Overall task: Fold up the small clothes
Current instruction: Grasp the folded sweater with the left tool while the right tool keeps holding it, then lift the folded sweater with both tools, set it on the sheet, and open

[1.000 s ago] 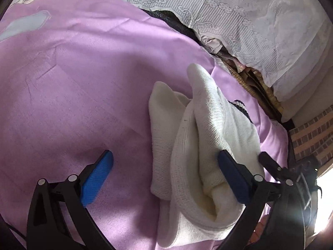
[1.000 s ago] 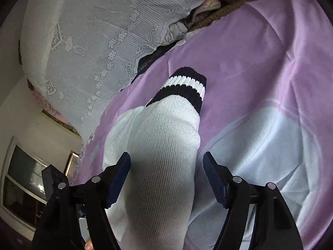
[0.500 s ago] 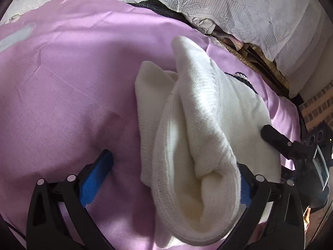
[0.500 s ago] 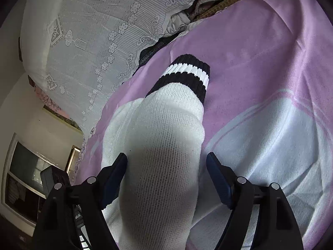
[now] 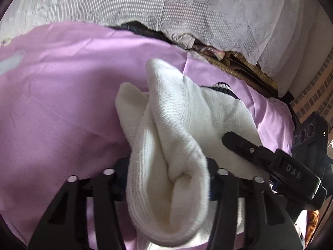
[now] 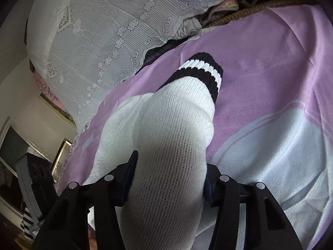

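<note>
The left tongs (image 5: 168, 179) are closing on the thick rolled end of a white sock (image 5: 179, 125), the knit filling the gap between the pads; the right tongs (image 6: 170, 179) are likewise closing around the other white bulge, whose black-and-white striped cuff (image 6: 199, 73) lies just above centre in the right wrist view. The sock sits on a purple bedsheet (image 5: 62, 83), low and central in both views, with a lace cover (image 5: 187, 6) across the top. The risk, I judge, is a shallow bite: soft bulky knit can squeeze out sideways, or only the outer layer gets pinched, so the fold unrolls. Both tongs pulling apart could also stretch it.
</note>
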`<state>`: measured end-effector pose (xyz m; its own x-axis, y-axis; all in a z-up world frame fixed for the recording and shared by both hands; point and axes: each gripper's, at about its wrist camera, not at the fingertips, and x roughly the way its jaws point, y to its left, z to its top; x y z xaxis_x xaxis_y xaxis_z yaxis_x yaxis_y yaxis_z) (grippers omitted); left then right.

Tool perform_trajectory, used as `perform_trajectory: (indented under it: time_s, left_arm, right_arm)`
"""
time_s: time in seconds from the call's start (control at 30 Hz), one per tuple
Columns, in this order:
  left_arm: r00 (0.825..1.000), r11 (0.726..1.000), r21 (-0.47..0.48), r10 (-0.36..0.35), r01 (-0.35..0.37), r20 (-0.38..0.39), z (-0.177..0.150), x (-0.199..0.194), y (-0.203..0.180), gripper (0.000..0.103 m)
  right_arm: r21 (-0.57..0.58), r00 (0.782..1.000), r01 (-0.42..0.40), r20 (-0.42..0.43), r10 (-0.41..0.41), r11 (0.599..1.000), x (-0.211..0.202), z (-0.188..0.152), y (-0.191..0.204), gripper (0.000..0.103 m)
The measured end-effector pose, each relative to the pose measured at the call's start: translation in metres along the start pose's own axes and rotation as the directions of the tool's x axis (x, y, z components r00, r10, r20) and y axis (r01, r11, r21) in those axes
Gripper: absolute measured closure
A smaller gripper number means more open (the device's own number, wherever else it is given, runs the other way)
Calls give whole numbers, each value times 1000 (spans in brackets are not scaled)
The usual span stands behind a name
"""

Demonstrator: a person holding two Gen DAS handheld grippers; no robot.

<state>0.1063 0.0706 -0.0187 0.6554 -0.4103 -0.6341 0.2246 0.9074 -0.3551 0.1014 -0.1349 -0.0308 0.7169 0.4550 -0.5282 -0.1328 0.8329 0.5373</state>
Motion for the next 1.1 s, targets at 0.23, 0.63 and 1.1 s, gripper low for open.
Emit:
perform_trajectory:
  time_s: [0.23,0.63,1.1]
  left_arm:
    - [994,996,43,69,-73,83,-2,-34,-4,63]
    - [908,941,-36,334,-336,252,19,-172,77,63]
    - [761,757,-157,647,-634,49,-19,-164,217,60]
  right_arm:
    - [-93,998,-18,52,23,995,-15,-2,36,54]
    - [-227,961,-275,-29,276,934,32,-10,194,54]
    - [-326,936,-291,-289,198,899,168,-71,267,54]
